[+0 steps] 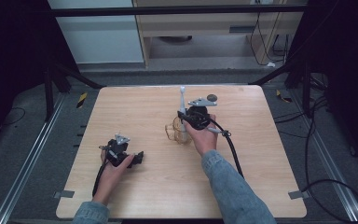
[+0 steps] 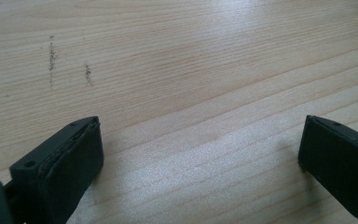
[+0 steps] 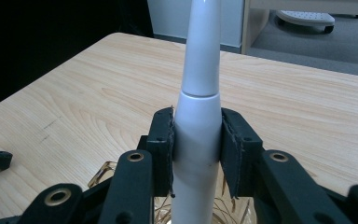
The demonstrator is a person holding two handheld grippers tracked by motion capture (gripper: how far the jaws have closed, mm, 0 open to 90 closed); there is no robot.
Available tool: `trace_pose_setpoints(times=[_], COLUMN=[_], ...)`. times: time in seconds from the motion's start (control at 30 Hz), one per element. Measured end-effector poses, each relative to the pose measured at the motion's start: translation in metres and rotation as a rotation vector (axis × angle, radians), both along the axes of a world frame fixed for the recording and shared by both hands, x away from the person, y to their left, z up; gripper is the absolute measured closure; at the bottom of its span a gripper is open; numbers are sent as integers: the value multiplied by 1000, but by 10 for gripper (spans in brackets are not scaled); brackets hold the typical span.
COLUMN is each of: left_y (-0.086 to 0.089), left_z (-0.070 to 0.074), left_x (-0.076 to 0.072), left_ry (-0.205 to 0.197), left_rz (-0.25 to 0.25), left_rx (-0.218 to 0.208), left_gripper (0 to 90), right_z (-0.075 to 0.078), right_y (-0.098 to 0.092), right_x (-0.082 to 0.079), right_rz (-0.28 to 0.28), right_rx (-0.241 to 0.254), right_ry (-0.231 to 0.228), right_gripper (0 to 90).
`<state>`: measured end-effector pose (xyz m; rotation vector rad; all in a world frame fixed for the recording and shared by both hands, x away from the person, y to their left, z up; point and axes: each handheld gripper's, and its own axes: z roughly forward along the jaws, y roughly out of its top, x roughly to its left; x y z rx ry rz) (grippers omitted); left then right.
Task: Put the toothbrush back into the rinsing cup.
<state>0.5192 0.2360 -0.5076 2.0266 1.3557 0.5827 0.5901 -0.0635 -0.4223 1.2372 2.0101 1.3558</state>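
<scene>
Wood-grain table (image 1: 135, 196), square with rounded corners, mostly bare; wide free space near and left. Right gripper (image 3: 196, 154) clamps a white toothbrush (image 3: 198, 93), smooth, tapered and upright, at mid-table toward the far edge. Its base sits in a clear amber-tinted glass (image 1: 176, 132). Left gripper (image 2: 200, 154), jaws wide apart with nothing between, rests near-left on the wood, well apart from the glass. Faint dark scuffs (image 2: 52, 56) on the grain. No readable writing.

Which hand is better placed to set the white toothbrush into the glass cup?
Right. The right gripper is shut on the white toothbrush, directly above the glass cup. The left gripper rests open on the table, apart from both.
</scene>
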Motion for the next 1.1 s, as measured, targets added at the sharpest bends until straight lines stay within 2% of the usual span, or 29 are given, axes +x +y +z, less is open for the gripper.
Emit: trace_pose_setpoints(times=[0.37,1.1], left_y=[0,0], left_z=[0,0], left_x=[0,0], left_ry=[0,-1], left_rz=[0,-1], left_rx=[0,0], left_gripper=[0,0], right_z=[0,-1], right_y=[0,-2], right_x=[1,7], right_rz=[0,-20], right_rx=[-11,4], right_ry=[1,14], right_gripper=[671,666])
